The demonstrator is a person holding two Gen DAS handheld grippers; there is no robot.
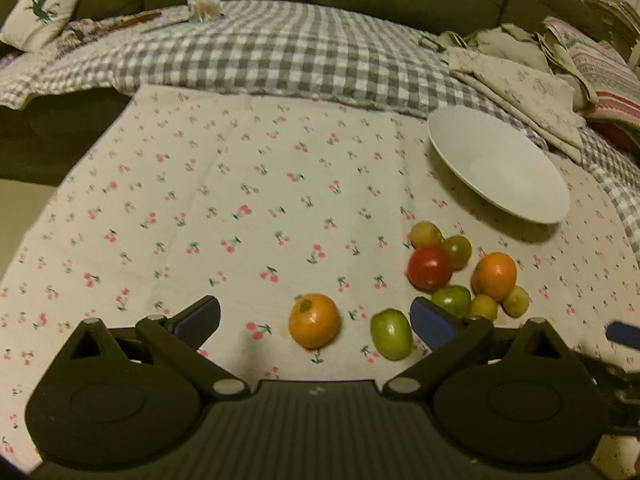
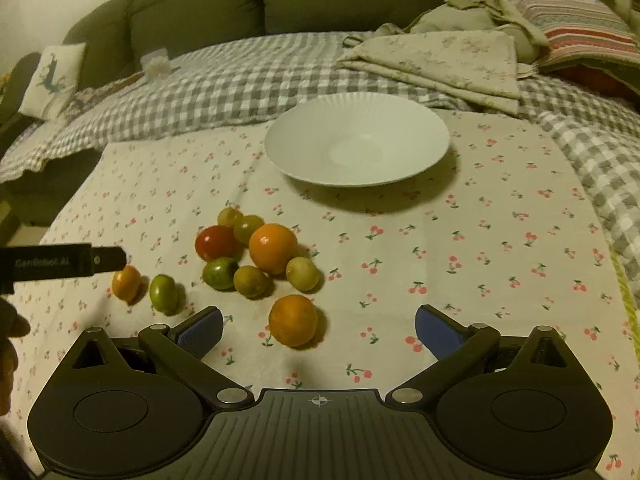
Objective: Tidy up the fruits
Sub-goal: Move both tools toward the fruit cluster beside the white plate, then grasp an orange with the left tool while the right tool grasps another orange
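My left gripper (image 1: 316, 320) is open just above the cherry-print cloth, and a lone orange (image 1: 308, 332) lies between its blue fingertips, untouched. A green fruit (image 1: 391, 334) sits just inside the right finger. Beyond it is a cluster with a red tomato (image 1: 430, 267), an orange (image 1: 494, 276) and small yellow-green fruits. My right gripper (image 2: 319, 332) is also open, low over the cloth, with another orange (image 2: 293, 320) between its fingertips but nearer the left one. The same cluster (image 2: 256, 252) lies ahead to its left. The white plate (image 2: 356, 140) holds nothing.
The cherry-print cloth (image 1: 240, 200) lies over a grey checked blanket (image 1: 280, 56) on a sofa. Folded cloths and a striped cushion (image 2: 580, 28) are piled behind the plate to the right. The left gripper's body (image 2: 68, 266) and a hand (image 2: 12, 340) show at the right view's left edge.
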